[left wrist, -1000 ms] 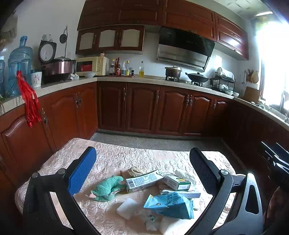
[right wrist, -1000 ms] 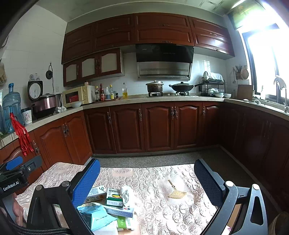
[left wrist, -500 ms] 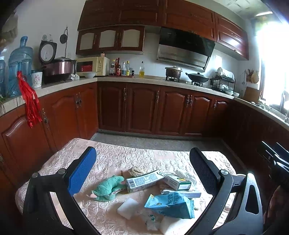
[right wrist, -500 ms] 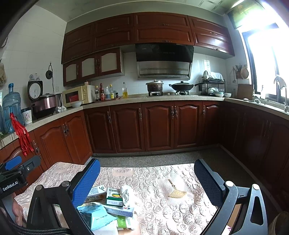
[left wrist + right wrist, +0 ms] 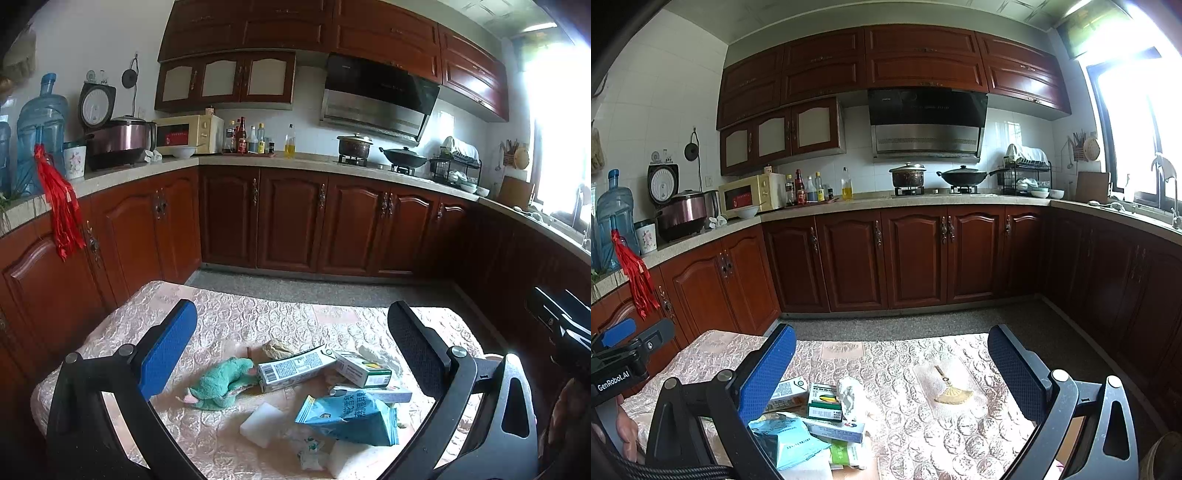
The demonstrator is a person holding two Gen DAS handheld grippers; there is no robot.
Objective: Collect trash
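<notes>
1. Blue snack bag point(image 5: 347, 417) tops the litter heap on the surface point(image 5: 229, 325), low between the left claw point(image 5: 291, 332) fingers; milk carton point(image 5: 291, 369) and green-white box point(image 5: 364, 373) just beyond.
2. Risk: overlapping pieces; a pinch may drag neighbours or catch the teal plush toy point(image 5: 221, 382).
3. Both claws hover above, wide open, empty; right claw point(image 5: 890, 358) has the heap at its left finger.

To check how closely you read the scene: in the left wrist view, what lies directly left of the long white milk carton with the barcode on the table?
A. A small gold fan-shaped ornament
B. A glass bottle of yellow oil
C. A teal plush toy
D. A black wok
C: the teal plush toy lies on the quilted tablecloth just left of the long white milk carton with the barcode, near its barcode end.
</notes>
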